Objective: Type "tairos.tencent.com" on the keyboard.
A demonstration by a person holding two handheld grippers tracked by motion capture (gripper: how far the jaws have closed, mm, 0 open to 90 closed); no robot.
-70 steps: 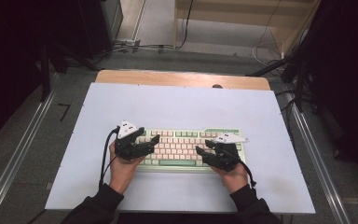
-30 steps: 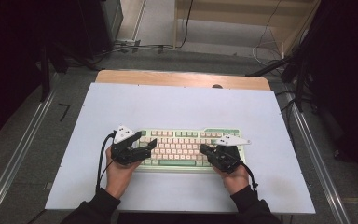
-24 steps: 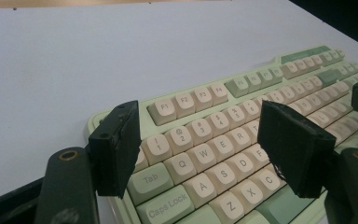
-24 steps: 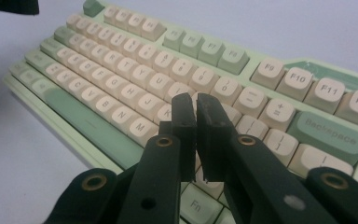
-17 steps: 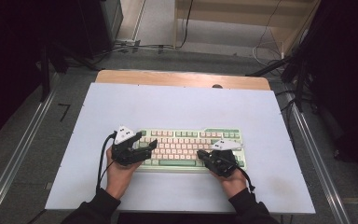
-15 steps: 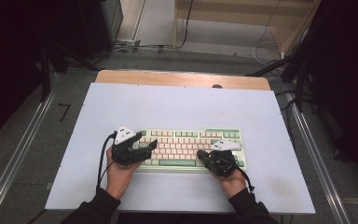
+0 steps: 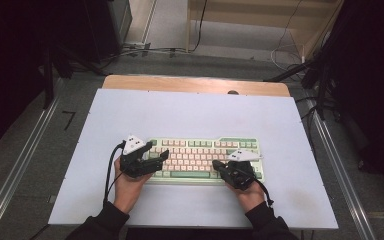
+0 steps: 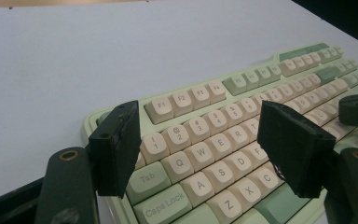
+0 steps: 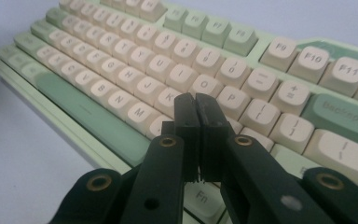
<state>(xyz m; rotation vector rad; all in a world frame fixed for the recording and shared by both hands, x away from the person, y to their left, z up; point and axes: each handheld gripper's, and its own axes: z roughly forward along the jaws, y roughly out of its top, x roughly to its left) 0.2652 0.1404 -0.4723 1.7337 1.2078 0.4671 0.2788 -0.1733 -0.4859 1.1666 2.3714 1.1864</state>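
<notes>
Keyboard near table's front edge — open room behind.

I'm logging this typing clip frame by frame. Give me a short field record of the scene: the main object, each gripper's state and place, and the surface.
object: keyboard, pale green case, cream keys, lying flat
left gripper: jaws open, nothing between them, hovering over the keyboard's left end near Q, W, E
right gripper: jaws shut together, empty, tips over the keys near K and L
surface: light blue table
contact: cannot tell whether the right tips press a key
</notes>
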